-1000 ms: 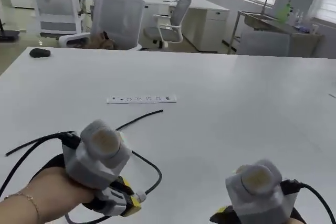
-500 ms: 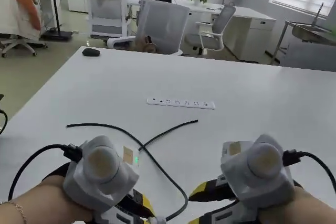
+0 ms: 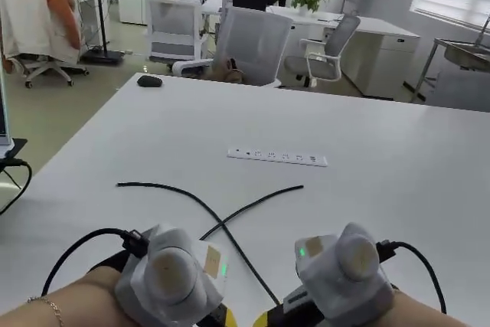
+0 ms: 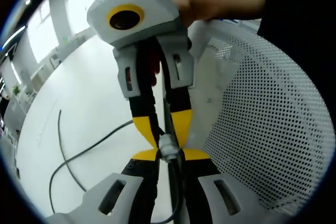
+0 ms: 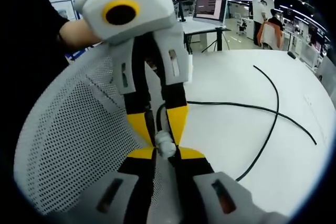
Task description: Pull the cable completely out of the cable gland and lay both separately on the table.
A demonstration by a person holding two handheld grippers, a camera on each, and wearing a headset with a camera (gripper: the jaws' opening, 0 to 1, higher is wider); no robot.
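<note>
The small white cable gland (image 4: 167, 148) sits where the two grippers meet tip to tip, low over the table's near edge. My left gripper (image 4: 168, 153) is shut on the black cable (image 4: 173, 192) just behind the gland. Facing it, my right gripper (image 5: 167, 153) is shut on the gland (image 5: 165, 144). In the right gripper view the left gripper (image 5: 157, 121) comes down from above. In the left gripper view the right gripper (image 4: 161, 129) does the same. The rest of the cable (image 3: 184, 191) lies crossed over itself on the white table (image 3: 383, 189).
A white power strip (image 3: 277, 157) lies mid-table and a black mouse (image 3: 149, 80) sits at the far left corner. A white mesh chair back (image 4: 262, 129) stands close behind the grippers. Office chairs, desks and people are beyond the table.
The right gripper has moved left and the two grippers now meet tip to tip. The head camera has shifted, so the table scene sits further right.
</note>
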